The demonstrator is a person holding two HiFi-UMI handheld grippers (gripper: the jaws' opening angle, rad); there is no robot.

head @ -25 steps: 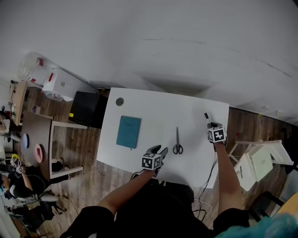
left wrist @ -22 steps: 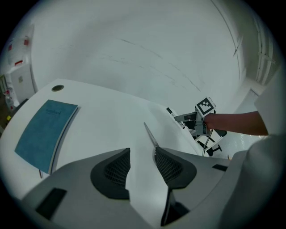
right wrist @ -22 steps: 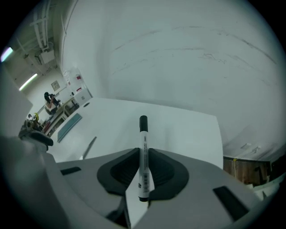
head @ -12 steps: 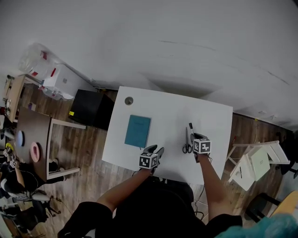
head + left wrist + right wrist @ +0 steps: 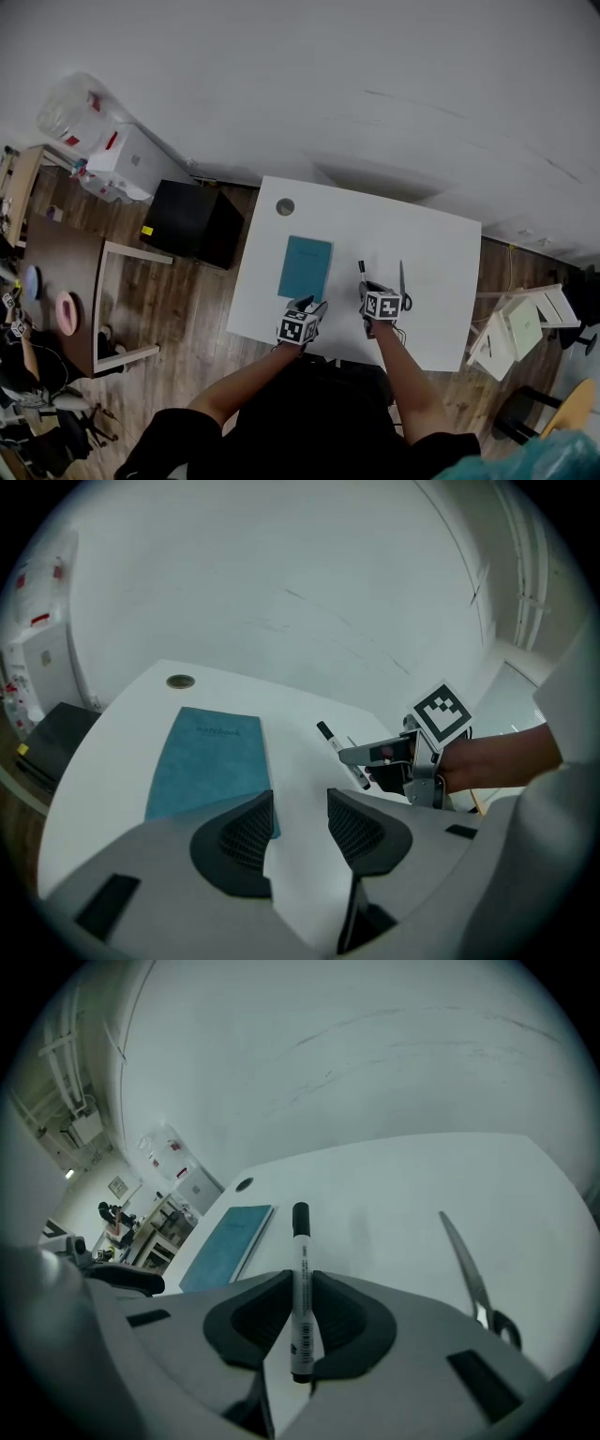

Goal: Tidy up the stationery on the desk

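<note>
Your right gripper [image 5: 366, 291] has swung across the desk [image 5: 436, 244] in the last second: it was out near the right edge, beyond the scissors [image 5: 403, 284], and now it sits on their left, close to the teal notebook [image 5: 306, 267]. Its fingers [image 5: 251, 1321] are clenched on the marker [image 5: 300, 1241], pinching the white barrel low down so the black cap pokes forward, which leaves you a clear sight of where the tip will land. You seem to be bringing the marker over to group it with the notebook. Your left gripper [image 5: 298, 827] has drifted along the near edge too and now waits just below the notebook, fingers [image 5: 246, 832] released, with only bare desk between them; it looks free to steady or square the notebook. Scissors lie flat just right of your right gripper, blades pointing away from you, still to be gathered, and the notebook rests flat near the desk's left side
</note>
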